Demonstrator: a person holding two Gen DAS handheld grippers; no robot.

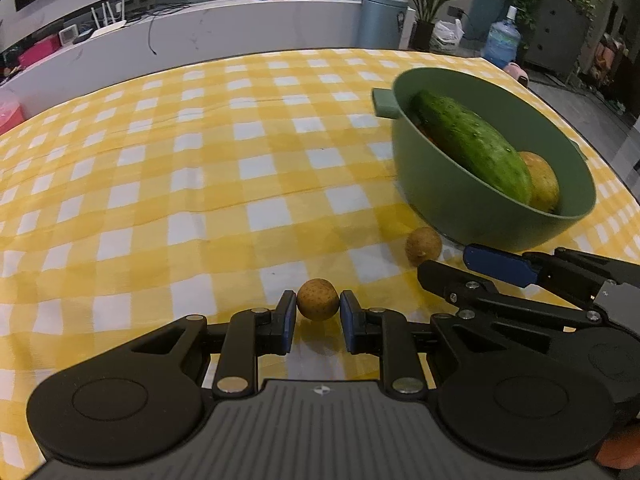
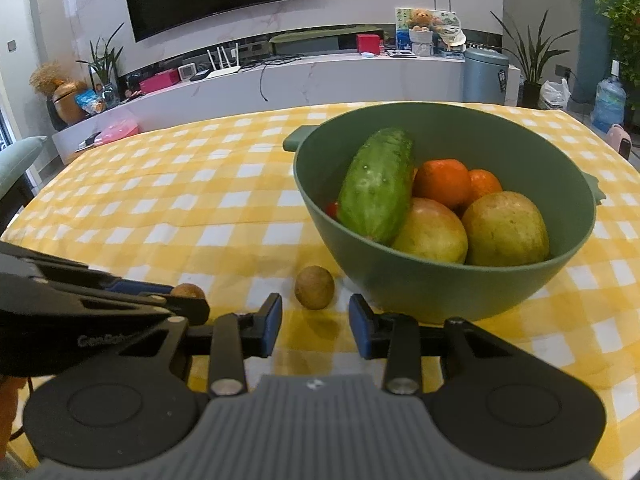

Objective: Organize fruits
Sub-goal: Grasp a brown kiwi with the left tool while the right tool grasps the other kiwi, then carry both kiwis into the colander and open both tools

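Left hand-held gripper (image 1: 318, 312), black with blue pads, is clamped on one small round brown fruit (image 1: 317, 299). Right hand-held gripper (image 2: 315, 322) stands parted, pads clear of a second small brown fruit (image 2: 314, 287) lying at its 12 o'clock on the yellow-and-white checked tablecloth (image 2: 180, 208). One green plastic bowl (image 2: 460, 288) at 1 o'clock holds one cucumber (image 2: 378, 186), two oranges (image 2: 442, 182), two yellow-green fruits (image 2: 504, 230).
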